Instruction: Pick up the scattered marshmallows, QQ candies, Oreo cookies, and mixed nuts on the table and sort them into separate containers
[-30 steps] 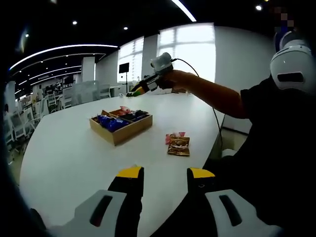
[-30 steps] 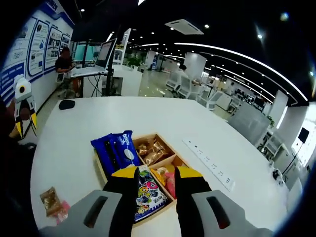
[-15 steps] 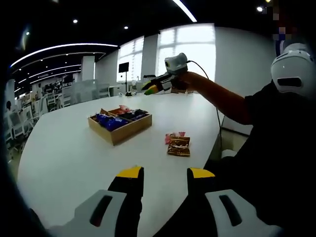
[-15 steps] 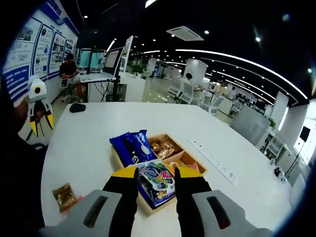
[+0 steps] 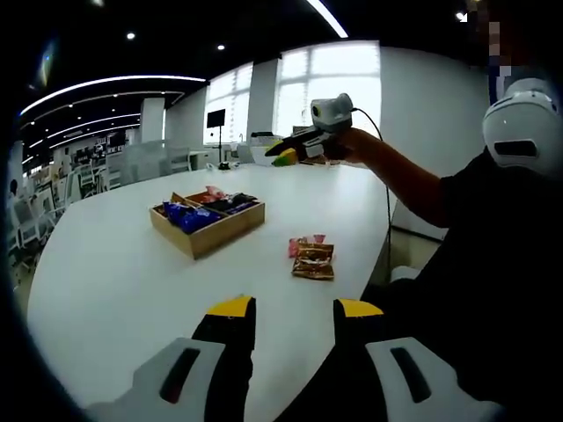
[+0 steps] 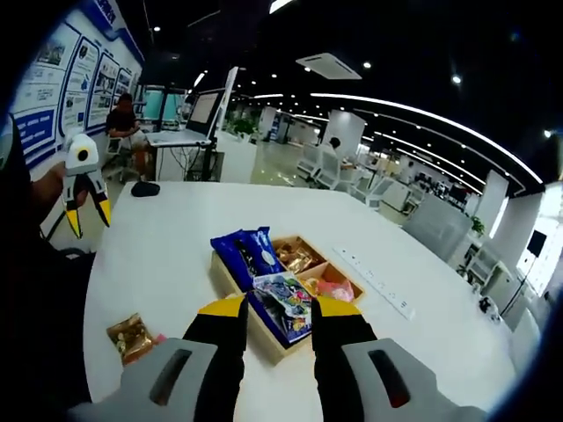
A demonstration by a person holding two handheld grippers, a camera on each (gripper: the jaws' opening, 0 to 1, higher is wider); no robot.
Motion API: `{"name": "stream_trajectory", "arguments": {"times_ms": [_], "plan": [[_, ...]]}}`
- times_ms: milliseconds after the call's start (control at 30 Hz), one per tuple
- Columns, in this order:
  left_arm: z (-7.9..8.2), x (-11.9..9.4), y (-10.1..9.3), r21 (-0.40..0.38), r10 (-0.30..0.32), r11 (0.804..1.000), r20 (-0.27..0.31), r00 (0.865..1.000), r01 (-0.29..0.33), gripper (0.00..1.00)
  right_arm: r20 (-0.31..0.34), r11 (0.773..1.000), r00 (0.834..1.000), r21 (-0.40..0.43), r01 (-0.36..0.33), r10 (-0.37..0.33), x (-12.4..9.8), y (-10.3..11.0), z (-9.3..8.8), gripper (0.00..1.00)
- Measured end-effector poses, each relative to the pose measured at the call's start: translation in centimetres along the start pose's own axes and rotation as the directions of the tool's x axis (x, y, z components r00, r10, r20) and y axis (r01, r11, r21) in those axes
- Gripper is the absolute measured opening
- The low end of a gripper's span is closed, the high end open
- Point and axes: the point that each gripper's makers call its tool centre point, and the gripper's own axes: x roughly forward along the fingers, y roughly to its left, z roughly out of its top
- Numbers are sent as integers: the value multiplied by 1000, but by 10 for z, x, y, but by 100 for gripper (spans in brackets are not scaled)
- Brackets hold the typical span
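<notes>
Jaws of the left gripper point(image 5: 294, 308) stand parted, nothing between them, above the near edge of the white table point(image 5: 123, 264). Beyond its tips lies a brown nut packet point(image 5: 314, 261) with a pink candy point(image 5: 302, 243) touching its far side. Farther off sits the wooden tray point(image 5: 208, 223), holding blue Oreo packs point(image 6: 242, 257) and other snacks. Right gripper point(image 6: 279, 308) is likewise parted and empty, held above the table on the tray's near side, well clear of it.
</notes>
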Motion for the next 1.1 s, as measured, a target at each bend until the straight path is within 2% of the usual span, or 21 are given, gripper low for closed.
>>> {"name": "stream_trajectory", "arguments": {"times_ms": [733, 1100], "plan": [[-1, 5, 0, -1, -1, 1000, -8, 1000, 1, 41, 39, 999, 999, -2, 37, -37, -29, 26, -8, 25], [3, 13, 1, 0, -15, 1000, -7, 1000, 15, 42, 55, 998, 997, 30, 55, -57, -58, 34, -18, 25]]}}
